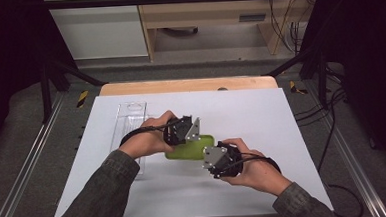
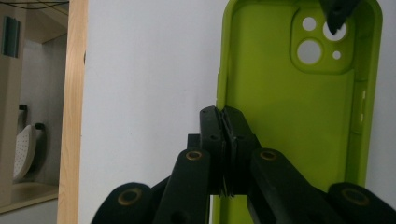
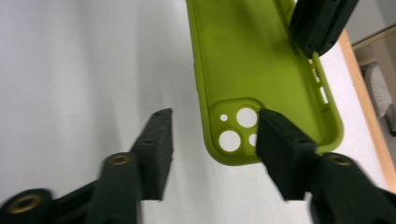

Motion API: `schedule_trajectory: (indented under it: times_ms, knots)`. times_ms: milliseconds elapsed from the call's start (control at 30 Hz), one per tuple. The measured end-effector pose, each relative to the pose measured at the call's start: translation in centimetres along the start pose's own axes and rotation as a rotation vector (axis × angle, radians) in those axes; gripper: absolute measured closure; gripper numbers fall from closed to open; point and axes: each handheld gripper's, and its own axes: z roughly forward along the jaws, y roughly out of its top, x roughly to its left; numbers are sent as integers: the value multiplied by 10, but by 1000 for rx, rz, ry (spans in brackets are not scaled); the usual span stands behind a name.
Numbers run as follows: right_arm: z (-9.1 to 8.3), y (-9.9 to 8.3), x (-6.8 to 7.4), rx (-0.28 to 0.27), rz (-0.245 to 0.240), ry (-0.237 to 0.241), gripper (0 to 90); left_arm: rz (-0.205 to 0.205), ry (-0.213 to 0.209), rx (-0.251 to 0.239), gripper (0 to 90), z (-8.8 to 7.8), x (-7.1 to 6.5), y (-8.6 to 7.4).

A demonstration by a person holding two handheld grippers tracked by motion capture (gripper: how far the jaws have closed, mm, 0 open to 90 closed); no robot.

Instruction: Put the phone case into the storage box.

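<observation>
white table sheet [image 1: 261, 115] bears clear packaging [image 1: 129, 123] beside case [image 1: 190, 149].

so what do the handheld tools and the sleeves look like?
Both tools, left tool and right tool, are black with a grey three-cornered plate on top and a black cable trailing back. The jaws are black links with brass-coloured pivots. The sleeves are dark olive-grey.

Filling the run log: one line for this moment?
left gripper: shut on phone case edge | right gripper: open at camera end | case on table
</observation>
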Motion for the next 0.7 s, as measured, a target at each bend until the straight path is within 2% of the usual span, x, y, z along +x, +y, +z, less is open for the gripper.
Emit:
schedule_trajectory:
  times_ms: [67,133,300,367,600,700]
  knots:
    - [-1,-1,1,-13,-2,-6,378,-2,4,-1,872,0,0,-1]
    - [-2,-2,0,-14,-1,-10,359,-3,9,1,872,0,0,-1]
    - [-4,-4,0,-30,8,-23,238,-1,7,9,872,-1,0,-2]
    - [-6,-5,-2,-36,29,-38,201,-2,9,10,872,0,0,-3]
    - [-14,-10,-7,-49,53,-66,143,-19,39,11,872,0,2,-7]
    - [-18,-16,-9,-79,61,-68,126,-28,49,12,872,-1,2,-9]
